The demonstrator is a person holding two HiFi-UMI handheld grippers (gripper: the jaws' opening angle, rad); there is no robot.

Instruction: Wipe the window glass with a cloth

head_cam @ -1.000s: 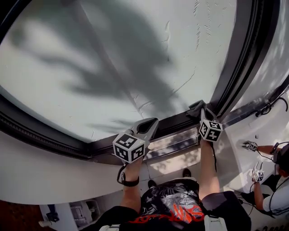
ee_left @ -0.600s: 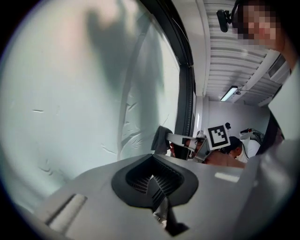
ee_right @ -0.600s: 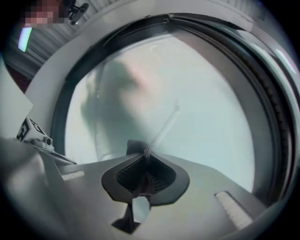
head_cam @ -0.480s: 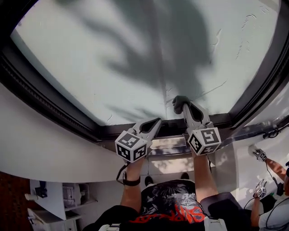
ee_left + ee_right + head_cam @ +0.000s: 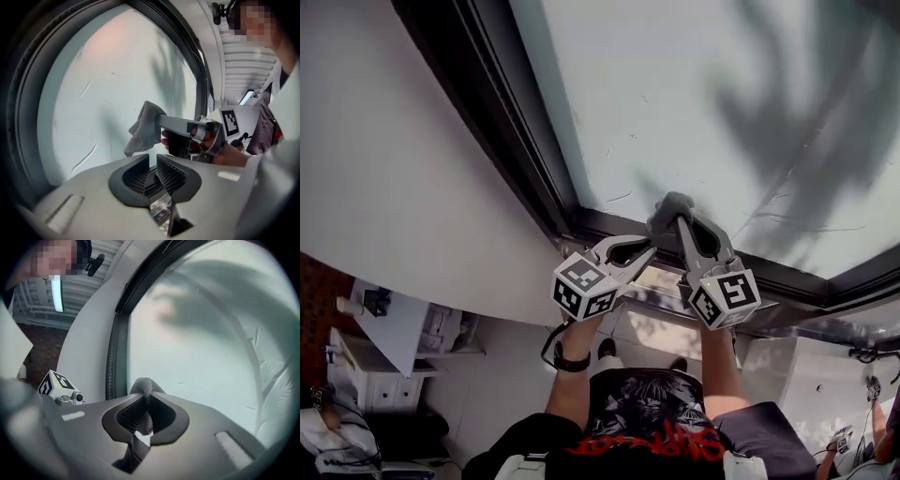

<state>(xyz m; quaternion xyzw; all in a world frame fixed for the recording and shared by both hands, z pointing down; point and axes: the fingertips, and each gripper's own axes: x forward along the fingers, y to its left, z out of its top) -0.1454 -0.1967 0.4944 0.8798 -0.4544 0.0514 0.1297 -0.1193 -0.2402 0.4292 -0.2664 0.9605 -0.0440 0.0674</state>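
Observation:
The grey cloth (image 5: 668, 208) is bunched against the window glass (image 5: 722, 112) near its lower left corner, and my right gripper (image 5: 677, 221) is shut on it. In the right gripper view the cloth (image 5: 144, 386) sticks out between the pads of the right gripper (image 5: 146, 400). My left gripper (image 5: 648, 249) hangs just left of and below it, by the dark frame (image 5: 516, 141). Its jaws have just been opening; they stand slightly parted with nothing between them (image 5: 151, 160). From the left gripper view the cloth (image 5: 145, 129) hangs from the right gripper's tips (image 5: 161, 123).
A white wall (image 5: 403, 159) borders the frame on the left. White cabinets (image 5: 384, 366) stand on the floor at the lower left. Another person's hand with grippers (image 5: 872, 436) shows at the lower right. A sill (image 5: 787, 309) runs under the window.
Both grippers have travelled left along the window to its lower left corner. The right one rose with the cloth from the bottom frame onto the glass. The left jaws have parted a little.

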